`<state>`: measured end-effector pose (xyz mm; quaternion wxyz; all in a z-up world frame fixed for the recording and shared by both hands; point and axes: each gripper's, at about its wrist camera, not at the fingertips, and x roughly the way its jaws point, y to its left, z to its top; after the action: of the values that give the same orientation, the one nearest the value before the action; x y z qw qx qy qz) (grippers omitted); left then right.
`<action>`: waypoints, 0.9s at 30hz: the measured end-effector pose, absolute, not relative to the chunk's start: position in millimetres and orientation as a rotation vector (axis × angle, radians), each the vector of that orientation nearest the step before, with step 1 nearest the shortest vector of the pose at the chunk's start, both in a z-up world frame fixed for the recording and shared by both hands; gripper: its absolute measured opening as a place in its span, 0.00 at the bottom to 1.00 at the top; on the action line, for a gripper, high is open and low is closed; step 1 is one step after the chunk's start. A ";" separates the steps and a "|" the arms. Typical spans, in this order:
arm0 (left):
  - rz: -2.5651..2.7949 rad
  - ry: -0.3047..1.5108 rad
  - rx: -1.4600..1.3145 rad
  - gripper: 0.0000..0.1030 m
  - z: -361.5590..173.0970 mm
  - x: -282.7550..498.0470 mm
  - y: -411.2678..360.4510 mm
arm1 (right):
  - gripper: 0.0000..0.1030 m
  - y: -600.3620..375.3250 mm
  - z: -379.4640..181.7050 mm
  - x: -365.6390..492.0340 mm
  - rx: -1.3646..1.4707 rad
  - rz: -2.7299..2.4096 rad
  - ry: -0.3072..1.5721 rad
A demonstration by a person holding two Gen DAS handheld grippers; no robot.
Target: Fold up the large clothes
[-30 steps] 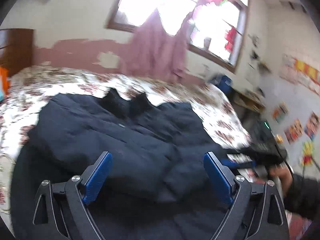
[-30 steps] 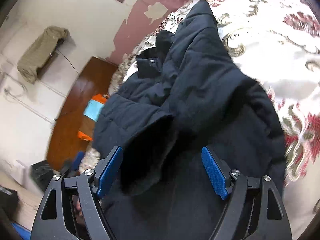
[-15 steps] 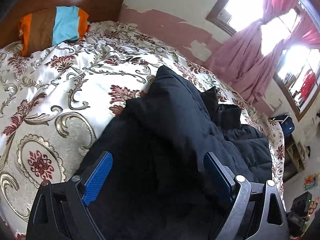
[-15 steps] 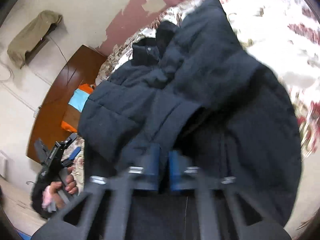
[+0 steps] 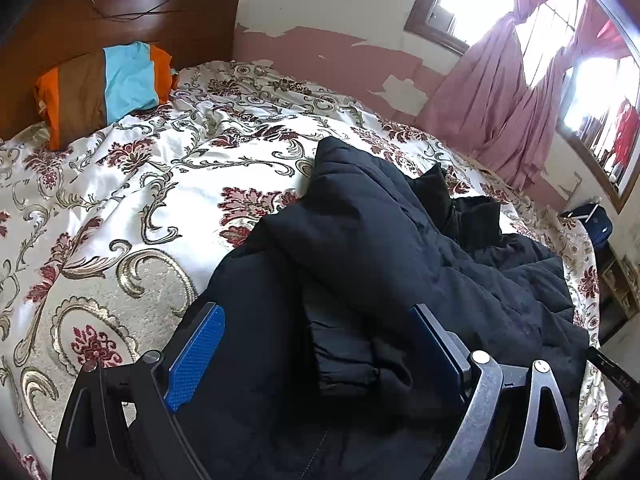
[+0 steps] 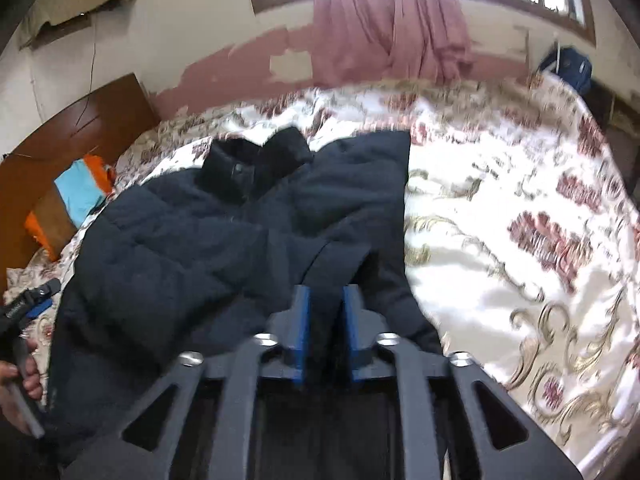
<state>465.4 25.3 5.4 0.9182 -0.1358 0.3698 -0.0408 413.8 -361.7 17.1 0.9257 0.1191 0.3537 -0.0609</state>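
Our left gripper (image 5: 316,356) hangs spread wide over a folded-in sleeve (image 5: 352,344) of the dark padded jacket (image 5: 420,248), gripping nothing. The jacket lies near the foot edge of the bed (image 5: 132,200), collar (image 6: 256,168) toward the window wall. Our right gripper (image 6: 326,332) is pinched on a jacket fold. We judge folding barely begun (sleeves in, body unfolded). The hem is cut off; the right view is blurred.
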 end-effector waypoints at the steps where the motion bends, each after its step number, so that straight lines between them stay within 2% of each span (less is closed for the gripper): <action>1: -0.091 0.757 -0.276 0.89 7.2 467.1 23.8 | 0.45 -361.4 22.0 414.0 0.232 -0.117 0.699; 3: -0.114 0.735 -0.243 0.89 13.9 473.0 15.7 | 0.53 -351.2 29.5 419.7 0.196 -0.087 0.652; 7: -0.121 0.716 -0.141 0.89 19.8 496.5 -7.4 | 0.53 -318.0 25.6 447.0 0.098 0.006 0.696; 14: -0.037 0.849 0.038 0.90 -20.0 536.4 -40.5 | 0.52 -283.6 -27.8 480.2 -0.033 0.032 0.876; 23: -0.039 0.808 0.075 0.96 -32.3 531.6 -42.3 | 0.53 -280.5 -39.3 467.7 -0.047 0.026 0.848; 27: -0.061 0.787 0.040 0.98 -29.2 527.2 -36.4 | 0.53 -294.0 -31.7 461.3 0.041 0.075 0.781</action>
<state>527.2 -36.4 -29.2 0.9229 0.0196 0.3835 -0.0299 461.3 -294.0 -31.7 0.9238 0.0202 0.3806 0.0365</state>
